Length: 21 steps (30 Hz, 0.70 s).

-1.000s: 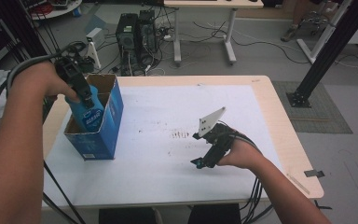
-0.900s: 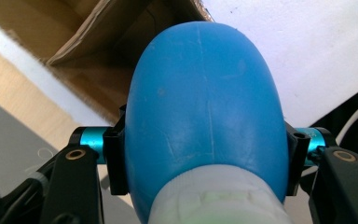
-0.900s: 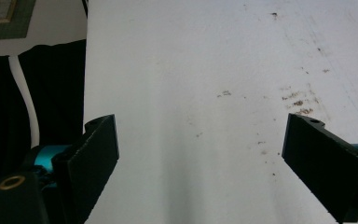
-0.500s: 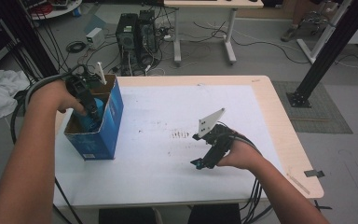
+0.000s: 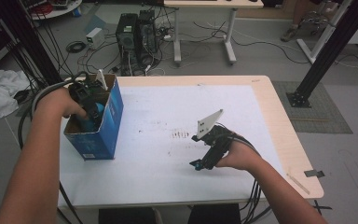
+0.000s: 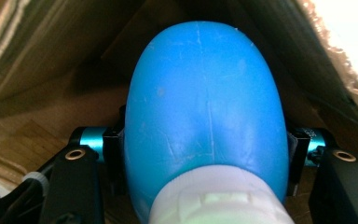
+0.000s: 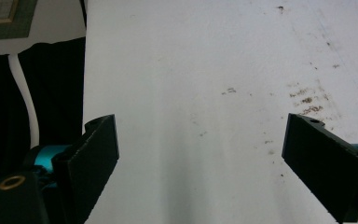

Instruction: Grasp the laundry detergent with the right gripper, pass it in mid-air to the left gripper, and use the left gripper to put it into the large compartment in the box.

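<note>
My left gripper (image 5: 89, 106) is down inside the blue cardboard box (image 5: 103, 135), its jaws pressed against both sides of a blue bottle (image 6: 200, 112) with a white cap (image 6: 216, 198). In the left gripper view the bottle's rounded body sits squarely between the jaws, the cap nearest the camera and the brown inner walls of the box rising on either side. From the high view I can see my left hand (image 5: 60, 101) at the box's open top, the box standing at the table's left edge, and a glimpse of blue just under the gripper. My right gripper (image 5: 204, 161) rests low on the white table (image 5: 168, 172), well apart from the box, near the table's front right. Its jaws stand wide apart with nothing between them; in the right gripper view I see bare white surface there and some dark specks (image 7: 305, 100) farther out. My right hand (image 5: 238, 157) holds it, the grey three-cornered plate (image 5: 209, 123) sticking up above.
</note>
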Each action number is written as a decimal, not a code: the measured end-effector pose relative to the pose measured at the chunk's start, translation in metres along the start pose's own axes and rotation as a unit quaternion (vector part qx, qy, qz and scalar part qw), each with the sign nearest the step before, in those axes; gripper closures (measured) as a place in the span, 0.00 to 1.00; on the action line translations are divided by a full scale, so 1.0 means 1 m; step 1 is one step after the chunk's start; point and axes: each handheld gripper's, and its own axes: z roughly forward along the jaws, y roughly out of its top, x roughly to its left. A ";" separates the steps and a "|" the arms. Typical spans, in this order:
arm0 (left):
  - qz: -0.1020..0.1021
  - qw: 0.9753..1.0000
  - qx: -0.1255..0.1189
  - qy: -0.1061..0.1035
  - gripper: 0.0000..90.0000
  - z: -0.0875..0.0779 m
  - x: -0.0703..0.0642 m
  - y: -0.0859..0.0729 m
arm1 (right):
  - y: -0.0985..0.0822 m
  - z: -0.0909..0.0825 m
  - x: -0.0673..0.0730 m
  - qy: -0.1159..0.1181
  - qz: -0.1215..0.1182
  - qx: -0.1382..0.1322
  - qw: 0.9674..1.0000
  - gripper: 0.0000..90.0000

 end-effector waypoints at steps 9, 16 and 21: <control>0.000 1.000 0.002 0.004 0.41 0.000 0.000 -0.001 | 0.000 -0.001 0.001 -0.001 0.001 -0.003 1.000 0.11; 0.002 1.000 -0.010 0.009 0.36 -0.005 -0.001 -0.001 | -0.001 -0.003 0.002 -0.002 0.000 -0.005 1.000 0.11; 0.002 1.000 -0.008 0.010 0.36 -0.007 -0.002 -0.001 | 0.000 -0.003 0.001 -0.002 -0.002 -0.007 1.000 0.11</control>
